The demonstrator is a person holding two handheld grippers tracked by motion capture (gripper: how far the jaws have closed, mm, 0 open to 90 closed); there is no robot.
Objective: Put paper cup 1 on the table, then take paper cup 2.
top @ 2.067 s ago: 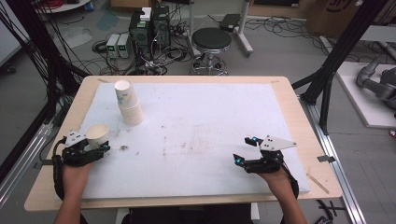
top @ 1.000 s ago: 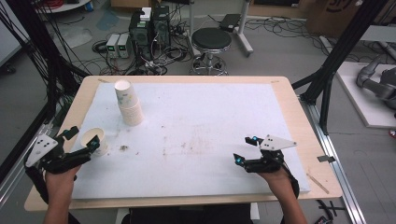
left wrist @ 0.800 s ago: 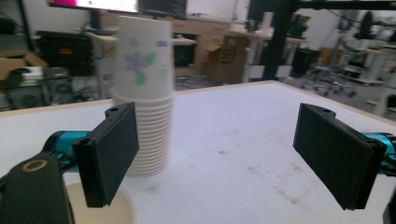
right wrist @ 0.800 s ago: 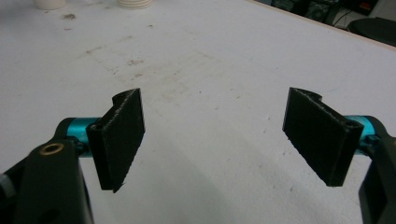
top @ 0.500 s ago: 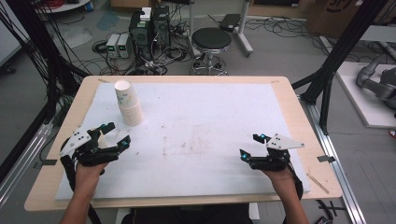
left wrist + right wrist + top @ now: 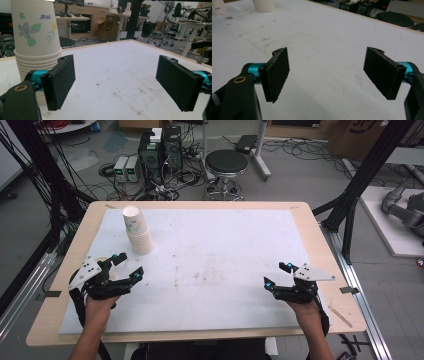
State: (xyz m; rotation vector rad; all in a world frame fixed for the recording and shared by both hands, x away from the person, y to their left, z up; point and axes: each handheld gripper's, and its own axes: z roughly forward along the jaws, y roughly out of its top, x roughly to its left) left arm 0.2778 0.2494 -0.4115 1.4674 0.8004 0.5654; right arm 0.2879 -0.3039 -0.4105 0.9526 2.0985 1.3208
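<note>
table with white mat: mostly bare. stack of upturned paper cups stands at far left, floral print on top cup. single cup, pulled from stack, sits upright just behind left gripper, partly hidden. left gripper jaws wide apart, nothing between them, aimed toward stack. right gripper rests near right edge, jaws apart, empty. judgement: one cup set out, many left on stack; next pick not yet begun.
</note>
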